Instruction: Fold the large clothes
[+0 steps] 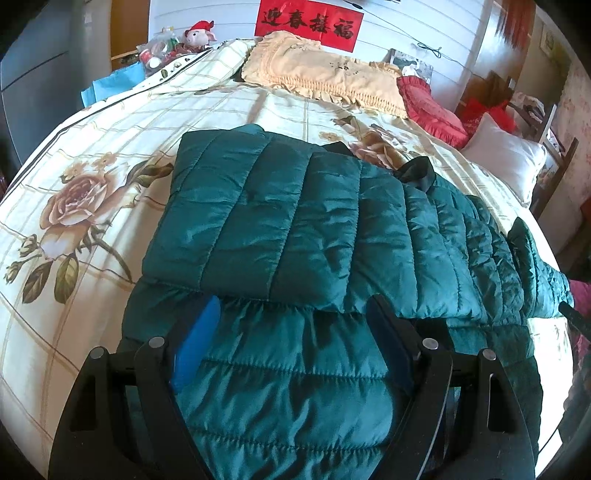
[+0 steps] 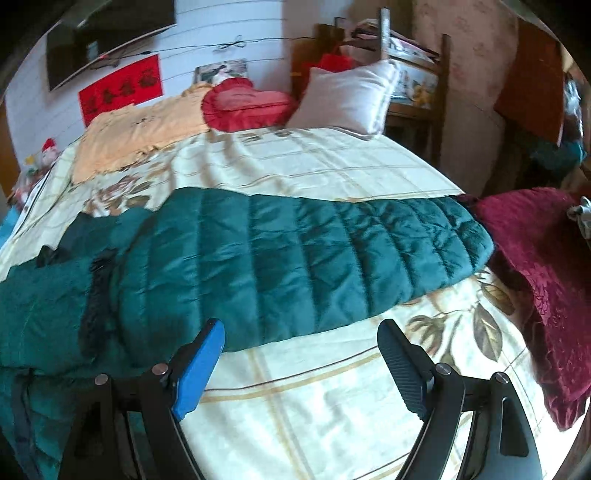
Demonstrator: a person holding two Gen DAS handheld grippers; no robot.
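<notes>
One teal quilted jacket (image 1: 288, 221) lies across your floral bedspread (image 1: 74, 155), one panel already folded over its middle and one sleeve (image 2: 295, 254) stretched out flat toward the right side of the bed. Starting at your left: your left gripper (image 1: 291, 317) hovers over the jacket's near hem, its two fingers spread wide, one blue pad (image 1: 195, 354) on the left and one dark pad (image 1: 391, 347) on the right, with jacket fabric showing between them but neither pad pressing on it; released, holding nothing. Moving right: your right gripper (image 2: 299, 332) also stands wide apart and empty, just beside the near edge of the sleeve, one blue pad (image 2: 201, 369) lying over the jacket's edge, one dark ribbed pad (image 2: 402, 373) over bare bedspread. Further right, one maroon cloth (image 2: 535, 266) lies at the bed's edge, close to the sleeve's cuff. At the head of the bed, left to right, you count three cushions: one peach frilled pillow (image 1: 325, 79), one red heart cushion (image 2: 247, 107), one white pillow (image 2: 343, 96). One red banner (image 1: 308, 22) with black characters hangs on the wall, and one plush toy (image 1: 199, 35) sits at the far left corner.
</notes>
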